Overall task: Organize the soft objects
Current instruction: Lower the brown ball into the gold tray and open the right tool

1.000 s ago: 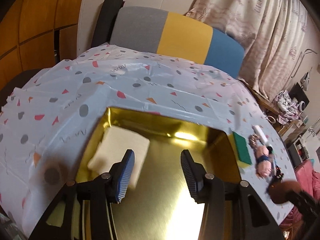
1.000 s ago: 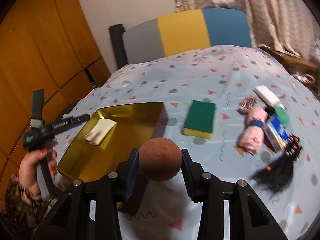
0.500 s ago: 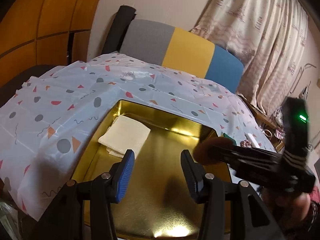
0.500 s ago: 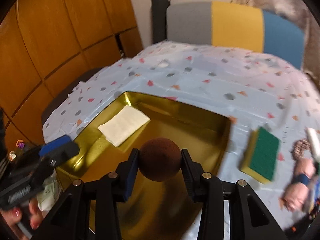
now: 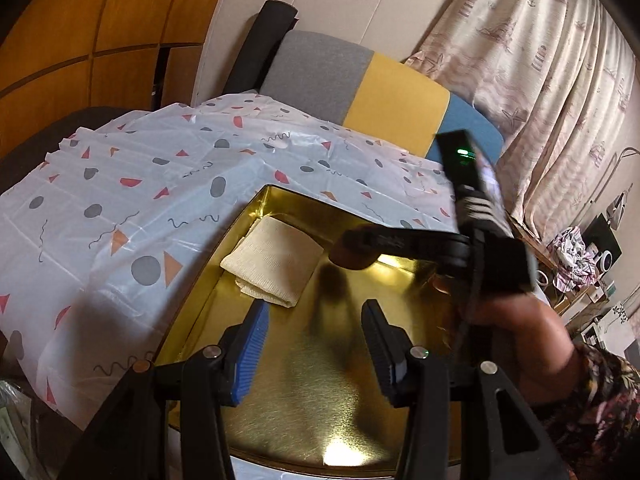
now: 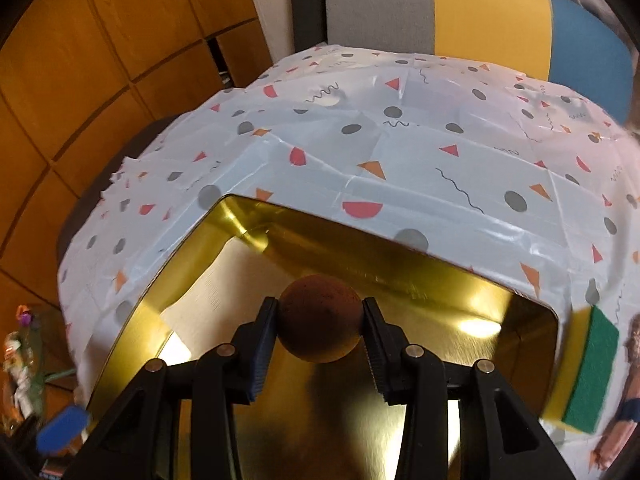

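Wood-panelled walls and pale curtains (image 5: 560,60) surround a counter draped in a patterned cloth (image 6: 400,152), with a grey, yellow and blue chair back (image 6: 460,12) behind it. One gold tray (image 5: 320,400) holds one folded cream cloth (image 5: 276,264). One brown ball (image 6: 320,318) hangs over the tray, clamped in the right gripper (image 6: 320,340); the left view shows it blurred. Left gripper (image 5: 314,344) jaws stand apart, holding nothing. One green-and-yellow sponge (image 6: 588,372) lies just beside the tray; items at the right edge are cut off.

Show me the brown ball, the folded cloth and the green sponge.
brown ball (image 6: 320,316), right wrist view, front face between the pads
folded cloth (image 5: 276,258), left wrist view, top middle
green sponge (image 6: 592,372), right wrist view, green top
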Action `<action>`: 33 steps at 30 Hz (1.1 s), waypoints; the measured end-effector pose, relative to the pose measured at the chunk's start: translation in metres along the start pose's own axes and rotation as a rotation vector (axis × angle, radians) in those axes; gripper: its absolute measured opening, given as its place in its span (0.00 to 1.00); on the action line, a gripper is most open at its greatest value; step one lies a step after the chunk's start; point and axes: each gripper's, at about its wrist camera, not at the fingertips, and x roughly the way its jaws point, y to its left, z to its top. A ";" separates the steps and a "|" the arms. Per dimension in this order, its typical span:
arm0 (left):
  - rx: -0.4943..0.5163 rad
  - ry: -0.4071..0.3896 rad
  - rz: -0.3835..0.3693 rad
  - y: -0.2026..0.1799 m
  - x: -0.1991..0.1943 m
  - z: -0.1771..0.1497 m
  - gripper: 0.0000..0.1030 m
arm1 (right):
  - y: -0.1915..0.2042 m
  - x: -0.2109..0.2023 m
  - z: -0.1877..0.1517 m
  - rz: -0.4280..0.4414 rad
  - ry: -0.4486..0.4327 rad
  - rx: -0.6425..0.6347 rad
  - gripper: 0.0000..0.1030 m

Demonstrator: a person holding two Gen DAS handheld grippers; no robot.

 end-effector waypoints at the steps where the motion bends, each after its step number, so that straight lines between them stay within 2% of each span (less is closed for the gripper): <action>1: -0.001 0.001 0.001 0.000 0.000 0.000 0.47 | 0.002 0.005 0.003 -0.010 0.002 -0.002 0.44; 3: -0.006 0.007 0.001 0.001 0.001 0.000 0.47 | 0.003 0.013 0.006 -0.023 0.004 0.003 0.45; 5: -0.010 0.015 -0.001 0.000 0.003 -0.002 0.47 | 0.002 0.015 0.008 -0.012 0.011 0.014 0.57; 6: -0.011 0.019 -0.004 0.000 0.003 -0.002 0.47 | 0.000 0.013 0.008 -0.014 0.006 0.021 0.68; 7: -0.013 0.023 -0.005 0.000 0.004 -0.003 0.47 | -0.001 0.009 0.008 -0.014 -0.006 0.024 0.73; 10: -0.019 0.039 -0.011 -0.001 0.008 -0.005 0.47 | -0.006 -0.009 0.005 0.000 -0.038 0.020 0.73; 14: -0.023 0.055 -0.059 -0.005 0.010 -0.010 0.47 | -0.012 -0.034 -0.001 -0.006 -0.081 0.004 0.76; 20: 0.039 0.048 -0.099 -0.025 0.005 -0.015 0.47 | -0.026 -0.079 -0.021 -0.028 -0.173 0.000 0.77; 25: 0.081 0.076 -0.113 -0.039 0.009 -0.022 0.47 | -0.052 -0.120 -0.052 -0.059 -0.237 0.058 0.86; 33: 0.176 0.128 -0.203 -0.075 0.011 -0.043 0.47 | -0.088 -0.157 -0.121 -0.171 -0.257 0.111 0.86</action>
